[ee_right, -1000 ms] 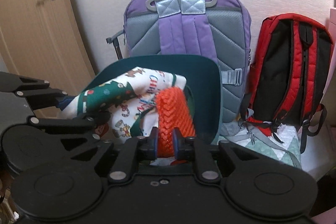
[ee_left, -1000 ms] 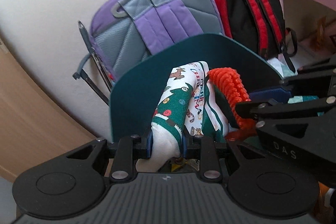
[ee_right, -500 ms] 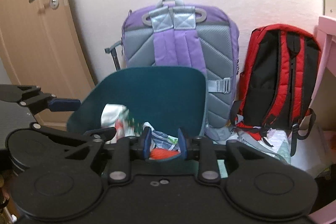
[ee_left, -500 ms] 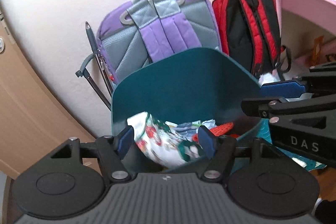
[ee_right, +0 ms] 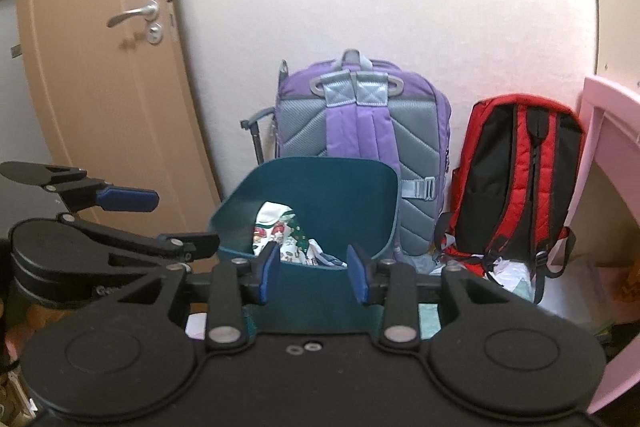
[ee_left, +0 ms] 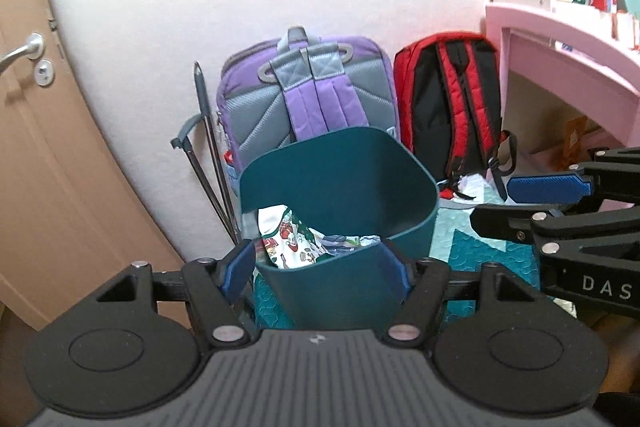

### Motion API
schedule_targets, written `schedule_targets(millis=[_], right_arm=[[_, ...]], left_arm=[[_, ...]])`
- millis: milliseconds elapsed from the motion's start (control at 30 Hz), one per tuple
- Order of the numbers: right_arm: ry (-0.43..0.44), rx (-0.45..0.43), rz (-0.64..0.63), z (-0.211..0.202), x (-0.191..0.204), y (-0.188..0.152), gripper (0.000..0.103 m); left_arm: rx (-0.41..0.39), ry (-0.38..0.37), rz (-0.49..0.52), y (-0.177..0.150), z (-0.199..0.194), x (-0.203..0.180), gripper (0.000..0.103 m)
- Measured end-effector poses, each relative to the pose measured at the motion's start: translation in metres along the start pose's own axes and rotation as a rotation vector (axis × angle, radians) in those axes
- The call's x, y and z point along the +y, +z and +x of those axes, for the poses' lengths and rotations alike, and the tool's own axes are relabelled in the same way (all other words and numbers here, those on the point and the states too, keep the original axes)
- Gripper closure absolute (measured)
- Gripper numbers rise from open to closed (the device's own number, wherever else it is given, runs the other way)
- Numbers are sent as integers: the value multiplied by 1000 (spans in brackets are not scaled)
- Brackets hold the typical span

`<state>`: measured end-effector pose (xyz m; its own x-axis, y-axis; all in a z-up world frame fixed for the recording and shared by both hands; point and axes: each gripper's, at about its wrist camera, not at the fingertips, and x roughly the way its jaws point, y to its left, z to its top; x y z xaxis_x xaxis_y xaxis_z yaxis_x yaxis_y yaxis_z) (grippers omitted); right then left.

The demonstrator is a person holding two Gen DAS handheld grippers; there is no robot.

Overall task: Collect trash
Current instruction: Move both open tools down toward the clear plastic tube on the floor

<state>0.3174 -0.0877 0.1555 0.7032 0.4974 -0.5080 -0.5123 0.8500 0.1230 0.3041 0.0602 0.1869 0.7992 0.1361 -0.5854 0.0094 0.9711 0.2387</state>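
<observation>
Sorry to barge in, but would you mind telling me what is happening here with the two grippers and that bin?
A person is collecting trash with a gripper in each hand. Both the left gripper and the right gripper are open and empty in front of the teal bin; the right one's fingers have just been opening. A printed Christmas cloth lies inside the bin. The bin stands in front of a purple backpack, with a red backpack beside it.

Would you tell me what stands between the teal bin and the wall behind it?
The purple and grey backpack stands there, propped against the wall directly behind the teal bin. The right wrist view shows it most squarely; the left wrist view agrees.
</observation>
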Motion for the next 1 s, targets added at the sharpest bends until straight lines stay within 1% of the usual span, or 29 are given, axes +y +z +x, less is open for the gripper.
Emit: schedule_targets(millis=[167, 333, 400, 500, 567, 633, 700, 867, 1000], right_arm=[[9, -8, -7, -30, 11, -12, 64], [28, 7, -21, -50, 22, -30, 61], [36, 14, -28, -55, 26, -38, 59], [60, 30, -33, -62, 31, -52, 57], [73, 41, -41, -65, 33, -62, 56], [87, 54, -46, -66, 36, -73, 56], [104, 70, -46, -64, 37, -86, 55], [125, 129, -41, -51, 41, -119, 55], [136, 173, -56, -31, 43, -148, 54]], left_arm=[[-19, -3, -12, -13, -37, 2, 36], [-21, -13, -32, -33, -63, 3, 36], [-13, -32, -52, -44, -70, 5, 36], [-4, -56, -51, -62, -77, 3, 36], [9, -70, -46, -76, -79, 2, 35], [16, -84, -48, -91, -80, 1, 28], [22, -101, -56, -107, -80, 0, 25], [29, -134, -100, -143, -72, 5, 21], [47, -165, -150, -173, -55, 17, 19]])
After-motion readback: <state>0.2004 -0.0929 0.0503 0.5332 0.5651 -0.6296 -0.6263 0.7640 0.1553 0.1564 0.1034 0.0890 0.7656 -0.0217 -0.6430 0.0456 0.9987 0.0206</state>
